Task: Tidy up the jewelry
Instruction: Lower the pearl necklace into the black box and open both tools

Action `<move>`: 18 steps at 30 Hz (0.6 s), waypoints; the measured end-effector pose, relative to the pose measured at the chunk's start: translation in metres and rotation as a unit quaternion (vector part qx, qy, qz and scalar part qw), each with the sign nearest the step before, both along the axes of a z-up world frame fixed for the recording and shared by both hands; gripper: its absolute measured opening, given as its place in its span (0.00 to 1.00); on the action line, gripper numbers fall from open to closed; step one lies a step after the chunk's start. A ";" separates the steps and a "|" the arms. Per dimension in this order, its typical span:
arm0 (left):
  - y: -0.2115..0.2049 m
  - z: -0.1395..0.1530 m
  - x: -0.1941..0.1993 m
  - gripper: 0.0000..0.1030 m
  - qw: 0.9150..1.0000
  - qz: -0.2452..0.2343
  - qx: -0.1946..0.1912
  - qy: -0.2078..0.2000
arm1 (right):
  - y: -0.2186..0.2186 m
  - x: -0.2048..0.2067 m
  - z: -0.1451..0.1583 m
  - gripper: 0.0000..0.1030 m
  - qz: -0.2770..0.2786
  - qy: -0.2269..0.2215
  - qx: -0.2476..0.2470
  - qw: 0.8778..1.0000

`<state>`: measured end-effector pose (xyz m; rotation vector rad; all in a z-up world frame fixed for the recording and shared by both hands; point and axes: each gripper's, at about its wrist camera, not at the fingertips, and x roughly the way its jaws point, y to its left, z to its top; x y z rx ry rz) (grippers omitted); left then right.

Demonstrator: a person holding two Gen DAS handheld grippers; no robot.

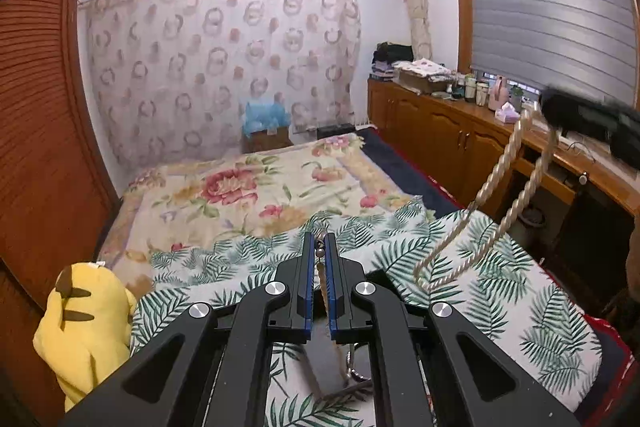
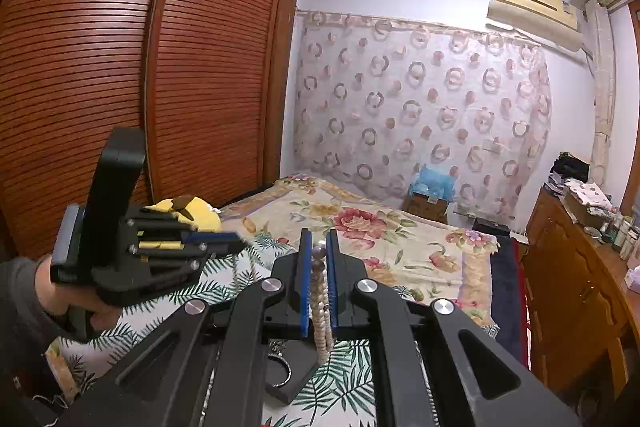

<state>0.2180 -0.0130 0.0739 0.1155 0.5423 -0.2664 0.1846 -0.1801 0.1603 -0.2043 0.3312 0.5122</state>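
Both tongs [image 1: 320,251] [image 2: 319,251] apparently clamp pearl necklace [image 1: 516,155].

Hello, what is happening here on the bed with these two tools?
A person is sorting jewelry over a bed with a palm-leaf blanket, using a hand-held gripper in each hand. The left hand-held gripper is shut on one end of a twisted pearl necklace; the right hand-held gripper is shut on another part of it. The strand hangs in a loop between them, lifted above the blanket. A dark tray with more jewelry lies below.
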 end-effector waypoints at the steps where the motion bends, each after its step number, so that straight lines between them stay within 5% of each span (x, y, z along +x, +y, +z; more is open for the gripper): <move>1: 0.000 -0.004 0.002 0.04 1.000 0.002 0.001 0.003 | 0.000 0.002 0.000 0.08 -0.001 0.000 -0.001 1.000; 18: 0.012 -0.062 0.016 0.04 0.998 0.009 0.001 0.060 | 0.025 0.049 -0.024 0.08 -0.006 0.019 -0.012 1.000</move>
